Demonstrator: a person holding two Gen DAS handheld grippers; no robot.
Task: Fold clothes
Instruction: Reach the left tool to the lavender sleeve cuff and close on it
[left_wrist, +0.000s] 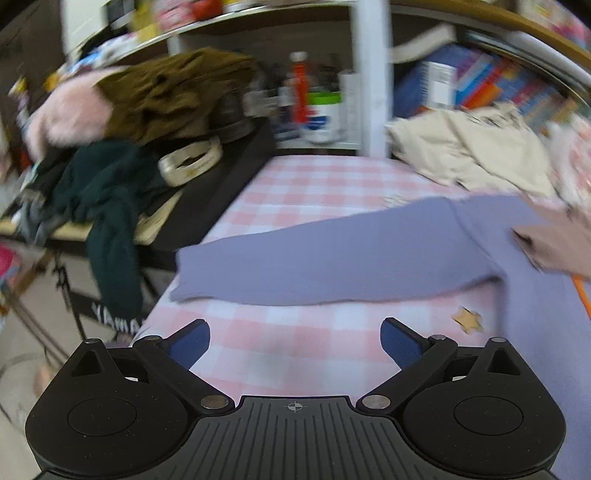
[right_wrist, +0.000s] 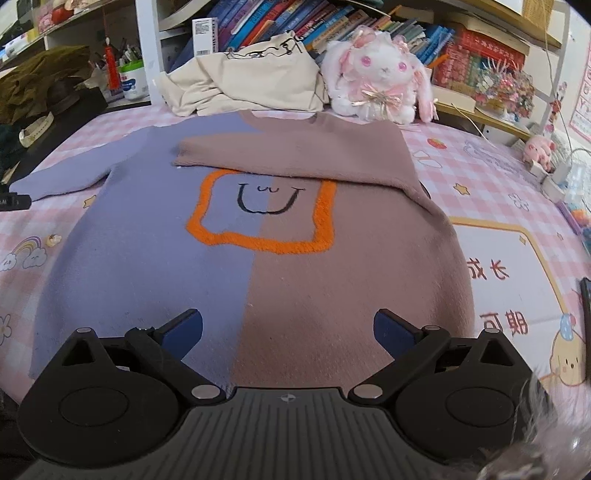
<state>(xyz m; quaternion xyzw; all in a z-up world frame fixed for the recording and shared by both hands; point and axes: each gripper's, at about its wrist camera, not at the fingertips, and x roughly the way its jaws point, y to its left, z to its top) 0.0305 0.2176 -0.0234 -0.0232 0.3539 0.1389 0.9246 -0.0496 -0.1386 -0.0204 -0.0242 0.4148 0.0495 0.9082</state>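
ahead of the left gripper (left_wrist: 295, 341), whose jaws stand wide apart over bare pink checked bedding (left_wrist: 295, 199), one purple sleeve (left_wrist: 314, 266) of the sweater lies stretched out flat, pointing to the gripper's left; a blurred heap of clothes (left_wrist: 122, 122) sits further off to the left, and one cream garment (left_wrist: 461, 147) lies crumpled far ahead to the right. beyond the right gripper (right_wrist: 288, 334), also spread apart and holding nothing, one two-tone sweater (right_wrist: 229, 266) lies face up with its hem nearest the fingers. of its two sleeves, the brown sleeve (right_wrist: 295, 153) is already laid across the chest above the orange square, while the purple one reaches out unfolded to the left. so the fold looks partly made: one sleeve in, one sleeve and the body left. one plush rabbit (right_wrist: 384, 81) sits past the collar.
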